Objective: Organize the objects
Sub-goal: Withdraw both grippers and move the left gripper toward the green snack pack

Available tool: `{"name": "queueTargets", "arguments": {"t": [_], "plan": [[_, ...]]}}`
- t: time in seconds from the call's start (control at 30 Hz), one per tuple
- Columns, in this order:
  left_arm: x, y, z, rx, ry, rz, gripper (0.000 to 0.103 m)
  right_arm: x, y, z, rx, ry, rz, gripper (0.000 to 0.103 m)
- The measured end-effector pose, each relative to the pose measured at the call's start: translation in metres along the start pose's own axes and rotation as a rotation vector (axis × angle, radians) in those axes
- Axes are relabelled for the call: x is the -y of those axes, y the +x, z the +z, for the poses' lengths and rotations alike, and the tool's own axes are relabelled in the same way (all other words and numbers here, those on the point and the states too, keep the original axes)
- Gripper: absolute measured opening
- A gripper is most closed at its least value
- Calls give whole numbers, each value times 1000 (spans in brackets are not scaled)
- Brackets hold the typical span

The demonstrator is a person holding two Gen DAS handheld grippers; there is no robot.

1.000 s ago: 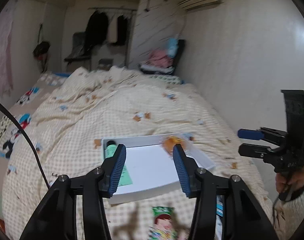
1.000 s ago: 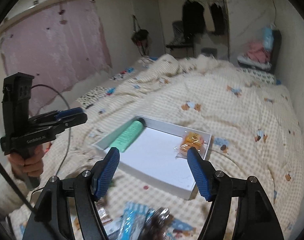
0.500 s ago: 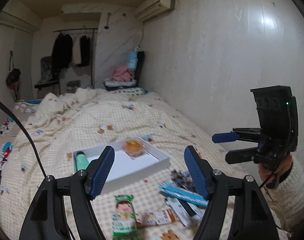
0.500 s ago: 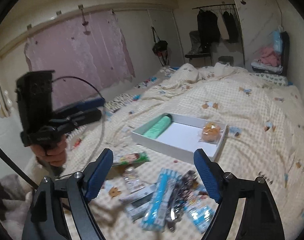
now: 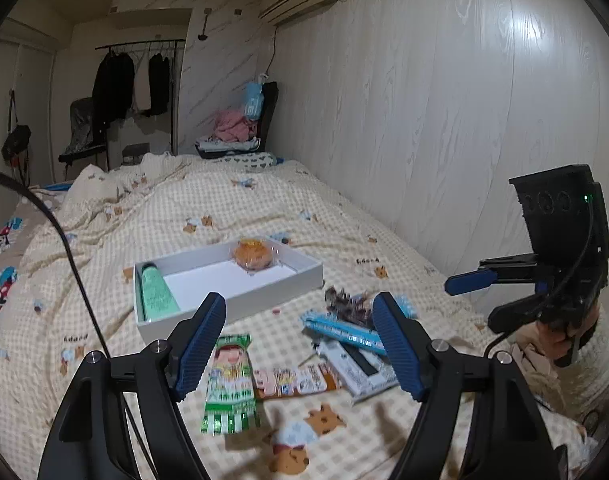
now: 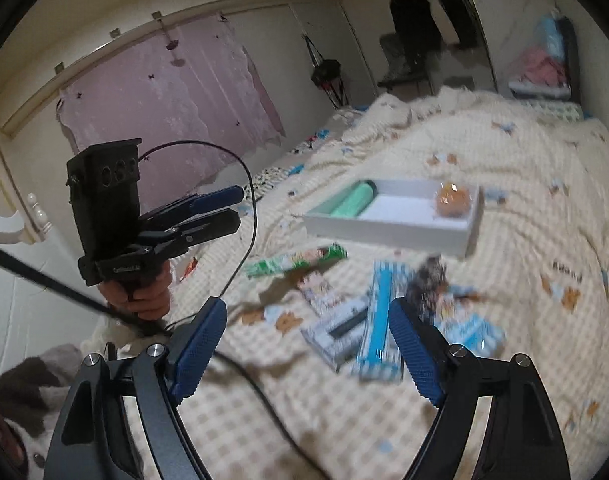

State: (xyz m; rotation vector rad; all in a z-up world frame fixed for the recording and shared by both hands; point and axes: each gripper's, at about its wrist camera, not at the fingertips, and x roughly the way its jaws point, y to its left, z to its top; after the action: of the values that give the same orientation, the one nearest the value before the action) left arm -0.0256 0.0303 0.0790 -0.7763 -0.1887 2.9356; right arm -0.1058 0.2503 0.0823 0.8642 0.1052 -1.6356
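A white tray lay on the checked quilt of the bed, with open quilt behind it and to its left. Inside, a green tube lay along the left wall, and a wrapped orange bun sat against the far wall near the right corner. The middle of the tray floor was bare.

In front of the tray, loose packets lay scattered on the quilt, apart from the tray's near wall. A green snack packet lay nearest the left side. A flat cartoon-printed packet lay just beside it to the right. A white and black box lay next, with a blue striped packet partly over it. A dark crinkled wrapper lay behind these, near the tray's right corner. In the right wrist view this group was blurred.

The left tongs were wide apart with nothing between the pads; their jaws had just been opening. They hung above the packets, touching none. The right tongs were likewise spread and empty, their jaws also having just been opening. A black cable ran across the quilt beneath them.

A panelled wall bordered the bed's right edge. A person's hand gripped the left tool's handle at the left of the right wrist view.
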Motion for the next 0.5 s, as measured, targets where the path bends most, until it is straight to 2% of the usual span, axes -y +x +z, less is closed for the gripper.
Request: {"name": "queueTargets", "arguments": {"t": [0.13, 0.33, 0.5], "plan": [[-7, 3, -11, -33, -38, -9, 80, 8, 0, -14, 22, 17, -13, 84], [-19, 5, -21, -64, -106, -20, 80, 12, 4, -25, 118, 44, -6, 84], [-18, 3, -26, -68, -100, -18, 80, 0, 18, -30, 102, 14, -9, 84]]}}
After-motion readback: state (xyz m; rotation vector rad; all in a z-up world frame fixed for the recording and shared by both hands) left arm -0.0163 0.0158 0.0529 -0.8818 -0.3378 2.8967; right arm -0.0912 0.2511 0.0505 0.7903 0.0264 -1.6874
